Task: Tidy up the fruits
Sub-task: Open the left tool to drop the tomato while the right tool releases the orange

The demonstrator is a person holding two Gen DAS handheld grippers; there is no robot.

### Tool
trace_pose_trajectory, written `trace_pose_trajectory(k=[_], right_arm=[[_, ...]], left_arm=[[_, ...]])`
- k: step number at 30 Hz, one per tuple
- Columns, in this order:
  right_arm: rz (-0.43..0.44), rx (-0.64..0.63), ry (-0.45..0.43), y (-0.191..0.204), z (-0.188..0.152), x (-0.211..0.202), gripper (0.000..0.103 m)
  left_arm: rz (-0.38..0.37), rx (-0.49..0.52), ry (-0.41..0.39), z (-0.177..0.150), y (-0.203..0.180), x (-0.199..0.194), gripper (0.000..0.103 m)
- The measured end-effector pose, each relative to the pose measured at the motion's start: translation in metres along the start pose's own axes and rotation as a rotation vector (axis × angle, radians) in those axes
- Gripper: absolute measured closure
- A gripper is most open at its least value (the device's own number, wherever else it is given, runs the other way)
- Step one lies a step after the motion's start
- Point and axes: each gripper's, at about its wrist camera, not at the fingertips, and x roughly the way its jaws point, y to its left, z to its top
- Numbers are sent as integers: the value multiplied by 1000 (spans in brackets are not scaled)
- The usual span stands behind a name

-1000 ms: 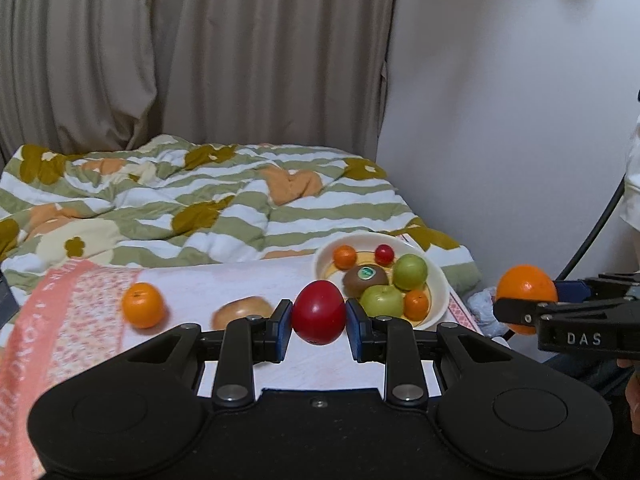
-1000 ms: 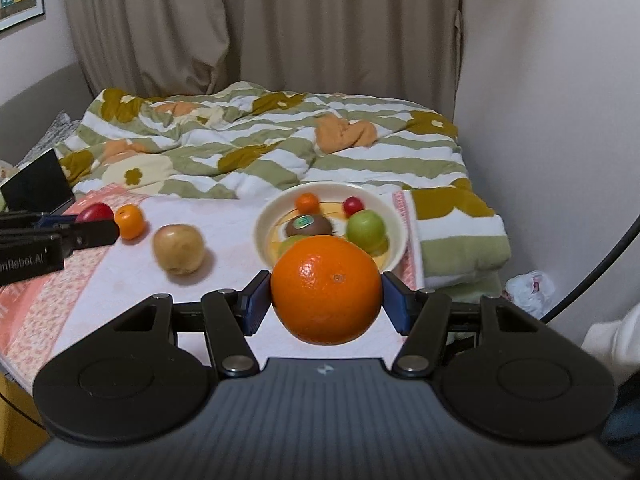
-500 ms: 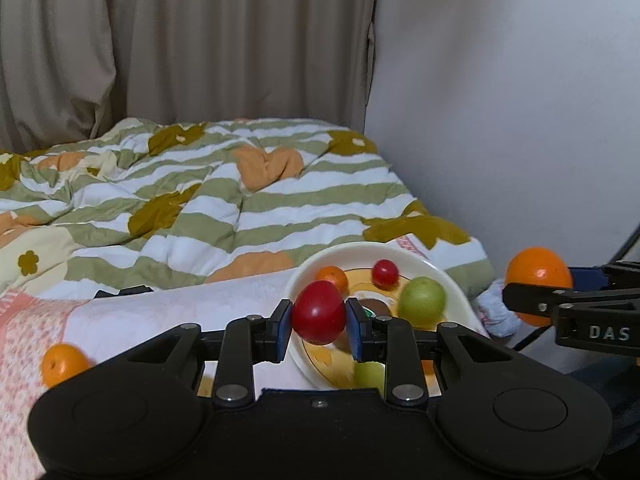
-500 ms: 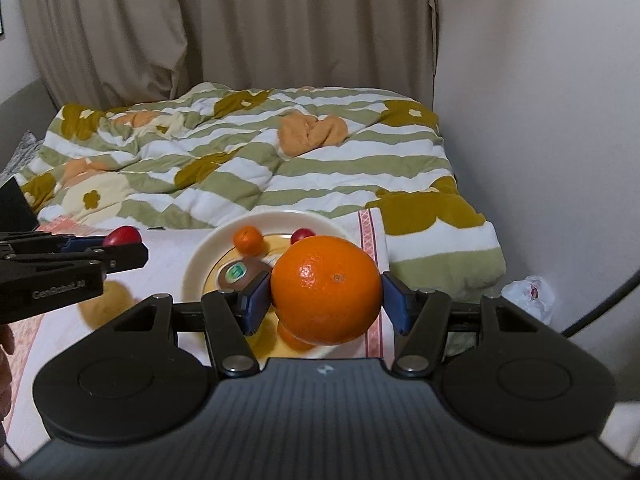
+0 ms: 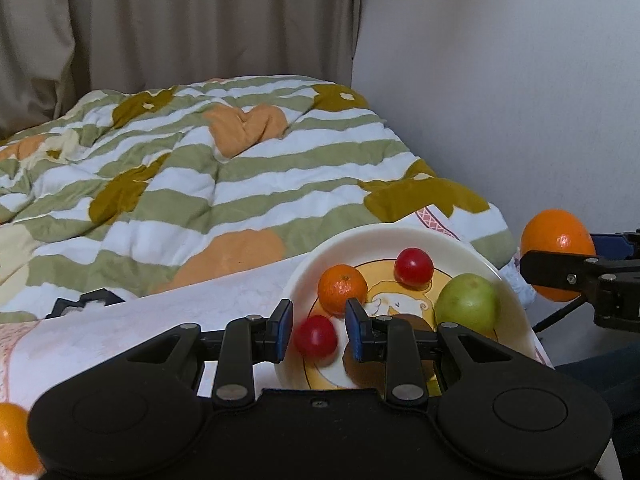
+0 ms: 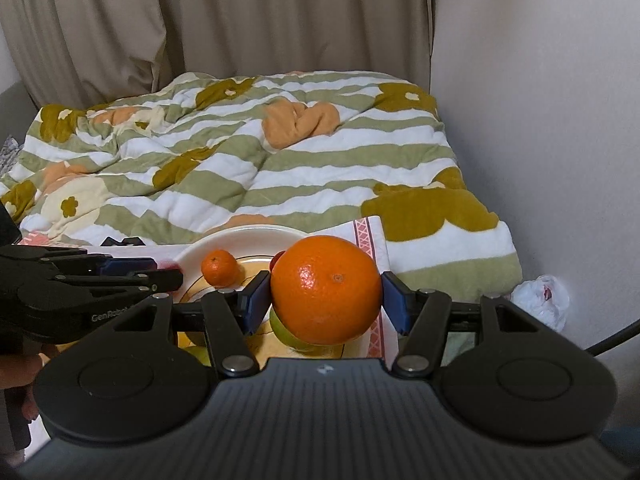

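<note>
Since both hands have swung in over the plate (image 5: 360, 236), unloading looks imminent. Left view: left gripper (image 5: 319, 320) jaws drawn close; the smooth red fruit (image 5: 316, 338), squarely pinched before, now sits low and blurred between the pads, possibly slipping free above the glossy white rim. Right view: right gripper (image 6: 324, 300) pinches the round, dimpled orange (image 6: 326, 280) just above the plate.
</note>
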Motion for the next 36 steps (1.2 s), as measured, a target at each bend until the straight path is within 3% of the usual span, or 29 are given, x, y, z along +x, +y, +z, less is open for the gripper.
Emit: trace_pose_trajectory(k=[2, 4, 6, 8, 17, 33, 34, 36], right_arm=[[-5, 0, 6, -1, 1, 4, 29], [-7, 2, 9, -1, 2, 7, 29], [-5, 3, 9, -1, 4, 8, 29], [4, 0, 4, 0, 7, 8, 29], [49, -63, 10, 16, 19, 29, 29], [110, -171, 33, 57, 9, 80, 28], [109, -174, 31, 58, 8, 80, 25], [109, -184, 5, 59, 7, 75, 2]], left_arm=[[2, 8, 3, 2, -1, 4, 69], [12, 11, 15, 4, 0, 6, 52], [20, -8, 7, 5, 4, 2, 11], [26, -20, -38, 5, 9, -10, 3], [73, -44, -51, 4, 20, -40, 3], [159, -67, -30, -24, 37, -62, 3], [163, -68, -31, -26, 38, -63, 3], [170, -72, -32, -29, 38, -67, 3]])
